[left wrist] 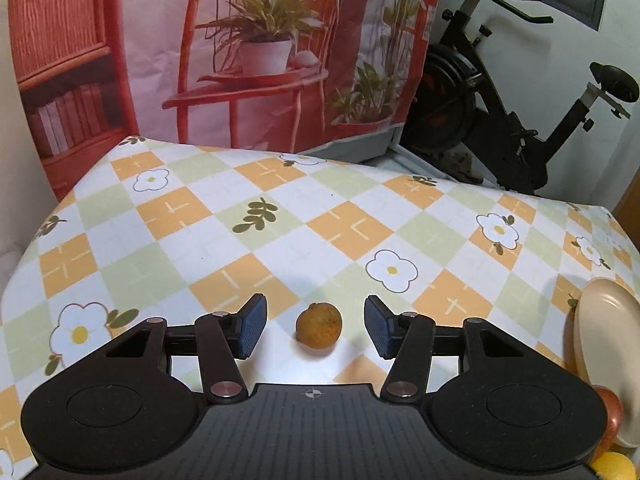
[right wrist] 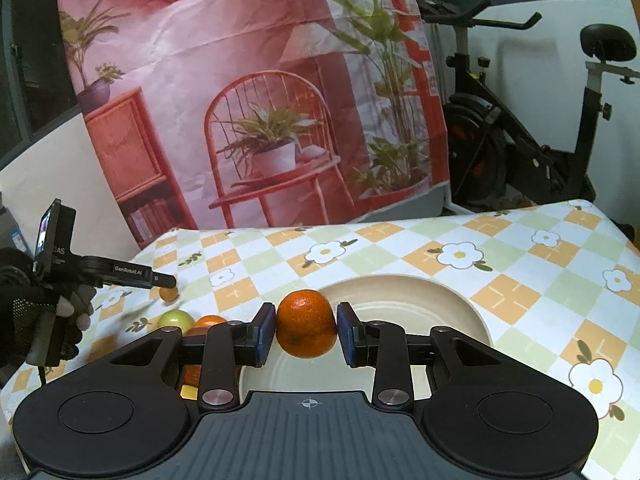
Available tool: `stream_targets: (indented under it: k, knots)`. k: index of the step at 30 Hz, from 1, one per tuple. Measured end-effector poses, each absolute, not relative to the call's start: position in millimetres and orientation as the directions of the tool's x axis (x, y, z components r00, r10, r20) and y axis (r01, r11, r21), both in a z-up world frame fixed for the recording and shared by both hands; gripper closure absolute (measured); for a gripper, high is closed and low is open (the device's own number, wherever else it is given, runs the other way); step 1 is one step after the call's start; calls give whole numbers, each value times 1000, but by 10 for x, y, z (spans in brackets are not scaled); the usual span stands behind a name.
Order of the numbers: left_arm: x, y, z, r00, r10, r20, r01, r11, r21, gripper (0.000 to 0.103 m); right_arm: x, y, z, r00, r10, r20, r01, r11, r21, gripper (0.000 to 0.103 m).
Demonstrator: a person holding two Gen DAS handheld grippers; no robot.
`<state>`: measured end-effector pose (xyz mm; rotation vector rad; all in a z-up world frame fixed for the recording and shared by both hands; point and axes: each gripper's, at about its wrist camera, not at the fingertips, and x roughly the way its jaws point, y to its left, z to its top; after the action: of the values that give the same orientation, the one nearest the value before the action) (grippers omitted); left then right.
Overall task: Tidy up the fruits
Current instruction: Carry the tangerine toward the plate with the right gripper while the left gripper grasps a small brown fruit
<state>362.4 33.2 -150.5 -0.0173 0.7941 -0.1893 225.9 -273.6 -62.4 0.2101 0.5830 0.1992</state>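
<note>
Backdrop: printed pink-and-red cloth (right wrist: 248,92) showing a chair and potted plants, hung behind the table (left wrist: 280,216); black exercise bike (right wrist: 520,152) to its right.

Surface: table under a checked cloth of orange, green and white squares with daisy motifs.

Left hand-held gripper (left wrist: 315,326): jaws spread, blue pads clear of everything. Small dull-orange fruit (left wrist: 319,325) lies on the cloth between the pads, touching neither. From the right wrist view this gripper is at the far left of the table, held by a gloved hand (right wrist: 60,312), its tip over the same small fruit.

Right hand-held gripper (right wrist: 306,326): pinching a bright orange (right wrist: 306,323) between both pads, held over the near rim of a cream plate (right wrist: 460,304). Plate holds nothing visible.

Loose fruit, left of the plate: one green fruit (right wrist: 176,319), one orange fruit (right wrist: 210,321) beside it, and further orange and yellow pieces partly hidden behind the right gripper's linkage.
</note>
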Motion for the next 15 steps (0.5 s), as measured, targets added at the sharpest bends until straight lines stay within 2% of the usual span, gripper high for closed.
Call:
stream_targets:
  k: [5,6,7,9,15]
  knots:
    - [3726,278,-1605,662,-169,-730,172,983,-71,47,2315,-2751,-659,812,248,-528,-119,957,265,72]
    - [3734,272,-1629,659,-165,-734,174,983,-64,51,2321,-2764,-663,812,250,-528,-120,956,267,72]
    - [3755,264,-1646,656,-164,-737,177,982,-61,62,2328,-2764,-667,811,251,-529,-120,955,269,72]
    - [3751,275,-1658,662,-151,-734,175,984,-45,74,2344,-2774,-673,809,254,-530,-121,955,272,72]
    - [3708,235,-1575,655,-178,-734,204,977,-56,75,2354,-2825,-730,805,251,-538,-107,953,284,72]
